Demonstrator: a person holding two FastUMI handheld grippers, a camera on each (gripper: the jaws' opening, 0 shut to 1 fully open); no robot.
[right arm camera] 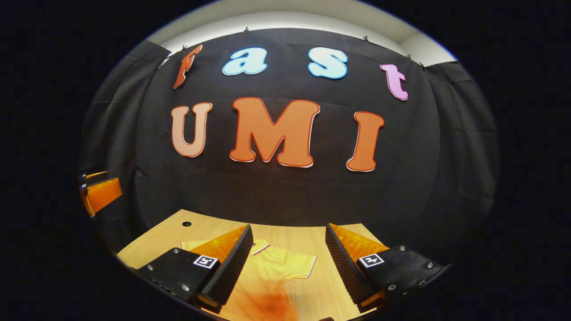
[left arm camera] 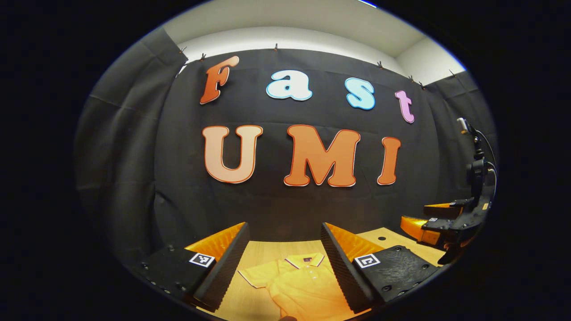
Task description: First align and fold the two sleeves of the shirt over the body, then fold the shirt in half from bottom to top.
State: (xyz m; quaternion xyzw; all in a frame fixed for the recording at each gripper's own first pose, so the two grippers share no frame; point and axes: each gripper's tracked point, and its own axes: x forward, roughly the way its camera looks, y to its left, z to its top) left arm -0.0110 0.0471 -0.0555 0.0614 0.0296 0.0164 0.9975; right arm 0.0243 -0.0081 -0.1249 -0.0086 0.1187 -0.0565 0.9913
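Observation:
A yellow polo shirt (left arm camera: pixel 296 283) lies flat on the wooden table (left arm camera: pixel 272 249), collar toward the back wall, one short sleeve spread out to the side. My left gripper (left arm camera: pixel 285 267) hangs open above it, fingers apart over the collar and chest. In the right gripper view the same shirt (right arm camera: pixel 272 276) shows with its other sleeve spread toward the right, and my right gripper (right arm camera: pixel 287 265) is open above it, holding nothing. The right gripper (left arm camera: pixel 439 225) also appears far right in the left gripper view, held above the table.
The black cloth wall stands close behind the table. A small round hole (right arm camera: pixel 186 224) sits in the tabletop at the back left. Bare wood (right arm camera: pixel 321 285) lies to the right of the shirt's sleeve.

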